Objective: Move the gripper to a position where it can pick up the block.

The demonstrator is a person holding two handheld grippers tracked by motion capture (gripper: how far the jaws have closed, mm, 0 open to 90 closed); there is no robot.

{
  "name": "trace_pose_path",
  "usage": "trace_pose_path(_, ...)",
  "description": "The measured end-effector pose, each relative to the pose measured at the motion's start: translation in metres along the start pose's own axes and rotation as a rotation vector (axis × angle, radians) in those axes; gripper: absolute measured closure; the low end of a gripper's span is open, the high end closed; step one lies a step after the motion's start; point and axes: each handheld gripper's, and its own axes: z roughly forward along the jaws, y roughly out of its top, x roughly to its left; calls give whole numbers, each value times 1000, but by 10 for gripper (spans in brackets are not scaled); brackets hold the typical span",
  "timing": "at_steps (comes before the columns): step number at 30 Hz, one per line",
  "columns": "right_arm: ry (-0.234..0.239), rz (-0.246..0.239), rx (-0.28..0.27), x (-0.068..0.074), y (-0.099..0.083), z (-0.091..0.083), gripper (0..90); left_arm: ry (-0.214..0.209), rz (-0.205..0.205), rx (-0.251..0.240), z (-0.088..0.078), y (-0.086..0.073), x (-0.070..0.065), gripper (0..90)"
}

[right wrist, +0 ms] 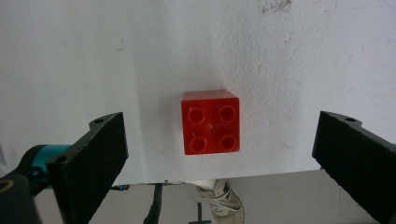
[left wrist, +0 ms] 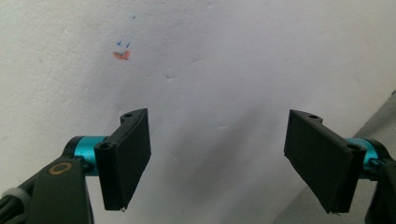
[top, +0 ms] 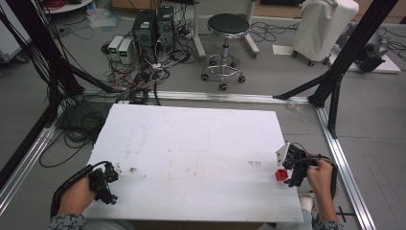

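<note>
Your right gripper (right wrist: 219,158) hangs wide open, empty, directly over the red brick (right wrist: 210,122) at the table's (top: 191,143) near right edge

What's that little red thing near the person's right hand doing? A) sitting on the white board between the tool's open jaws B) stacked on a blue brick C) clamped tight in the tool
A: the red brick rests studs-up on the white board, with a gap to each jaw of the right gripper.
</note>
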Motion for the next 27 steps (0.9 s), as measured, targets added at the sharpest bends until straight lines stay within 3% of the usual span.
trace_pose_path(14, 33, -31, 51, -1, 0, 27, 26, 0, -1, 1, 1, 0, 0, 231)
trace_pose_path(27, 40, -34, 58, -1, 1, 33, 26, -3, -5, -3, 1, -1, 1, 231)
